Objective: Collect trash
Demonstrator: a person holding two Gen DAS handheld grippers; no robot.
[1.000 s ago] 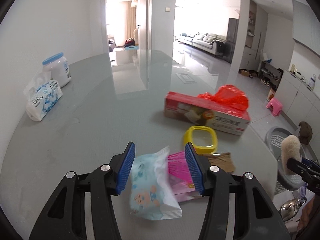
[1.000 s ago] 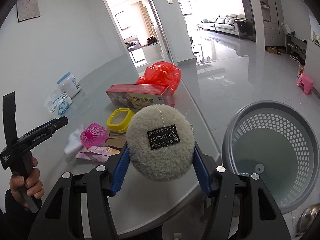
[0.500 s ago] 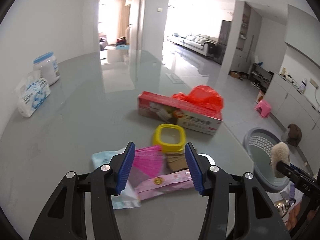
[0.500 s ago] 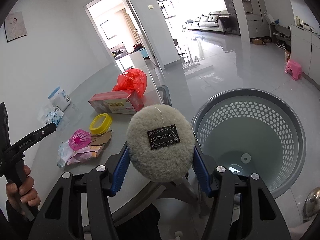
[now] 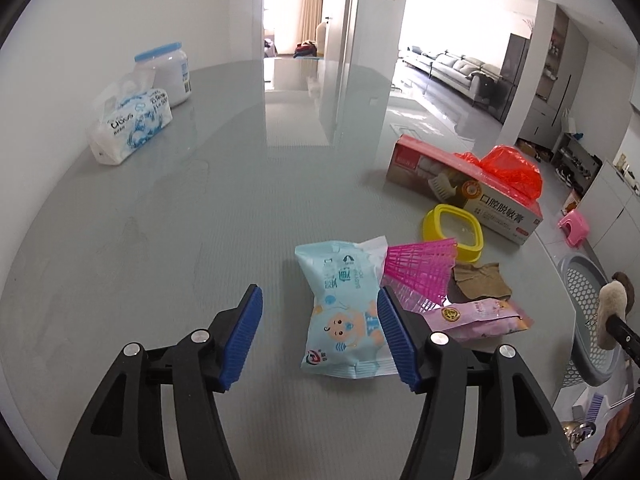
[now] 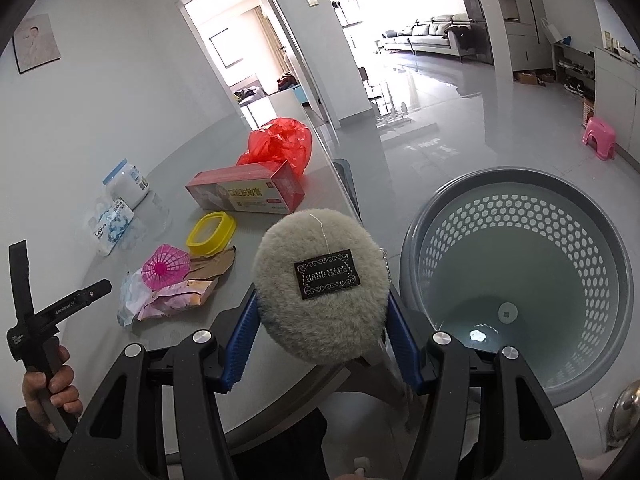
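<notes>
Wipes first: from my left tongs (image 5: 318,334), a pale blue soft-plastic baby-wipe packet (image 5: 346,306) printed with a cartoon baby lies flat on the grey table (image 5: 168,220), partly between my pads toward the right one, which sits at its edge; the jaws have just been opening and stand apart, pressing nothing. I judge the packet light, limp and slick, so I would pinch it across the flat middle instead of the crimped ends. I can read "BABY" on it, the rest is too small. Just beyond my right pad lie a pink plastic mesh fan-shaped piece (image 5: 418,266), a crumpled brown paper scrap (image 5: 480,280) and a pink foil snack wrapper (image 5: 480,316), all light and easily crushed; farther ahead a yellow plastic ring lid (image 5: 454,232) and a long red-and-white carton (image 5: 464,190) with Chinese characters, a red plastic bag (image 5: 508,170) behind it. Far off to my left stands a tissue pack (image 5: 130,128) whose blue lettering I cannot make out. From my right tongs (image 6: 322,338), the pads are closed on a round grey-beige fluffy pompom (image 6: 320,292), soft, springy and almost weightless, gripped across its widest part; its black tag carries ornate white lettering that I read, unsurely, as "Hand Made". A grey perforated plastic basket (image 6: 520,216) stands just to my right and below, and I judge the pompom not yet over its mouth. To my left the other tong's black handle reads "GenRobot.AI".
</notes>
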